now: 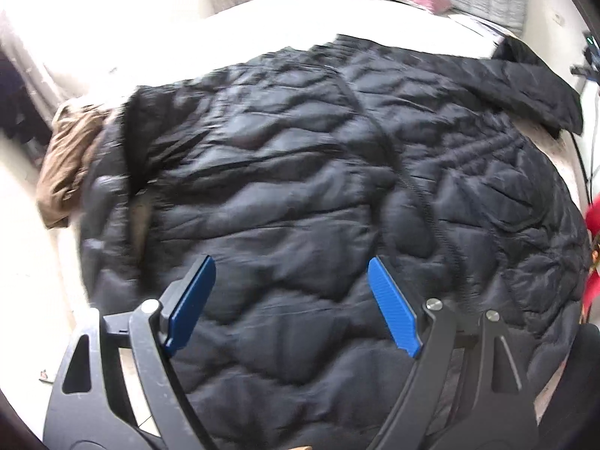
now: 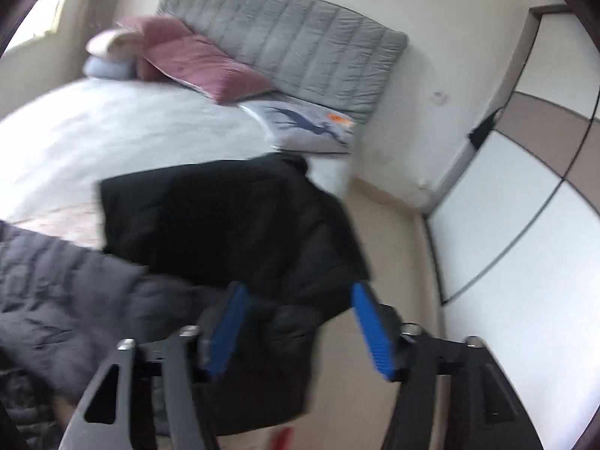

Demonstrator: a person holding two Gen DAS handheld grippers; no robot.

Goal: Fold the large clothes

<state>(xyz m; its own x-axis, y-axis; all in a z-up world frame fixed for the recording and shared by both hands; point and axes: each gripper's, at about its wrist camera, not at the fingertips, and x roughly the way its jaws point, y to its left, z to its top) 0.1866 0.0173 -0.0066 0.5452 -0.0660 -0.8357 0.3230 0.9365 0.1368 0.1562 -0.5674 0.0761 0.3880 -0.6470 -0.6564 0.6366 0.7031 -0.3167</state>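
Jacket: black quilted jacket spread flat across the white bed, front up, zipper line running down right of centre; fills most of the left wrist view.
Sleeve: black sleeve lies out over the right edge of the bed, its end hanging toward the beige floor.
Left tool: we see both blue pads spread wide, nothing between them, over the near part of the jacket; released. Contact with the fabric we cannot tell.
Right tool: jaws apart, blue pads either side of the dark sleeve fabric; pads not pressing it, so released. View is blurred.
Brown garment: crumpled at the left of the jacket, partly tucked under its edge.
Far end of bed: pink pillow and pale pillows stacked, grey quilted pad leaning on the wall, printed cushion just beside it.
Right side: wardrobe with white and brown panels.
Red item: at the right edge of the left wrist view, we cannot tell what.
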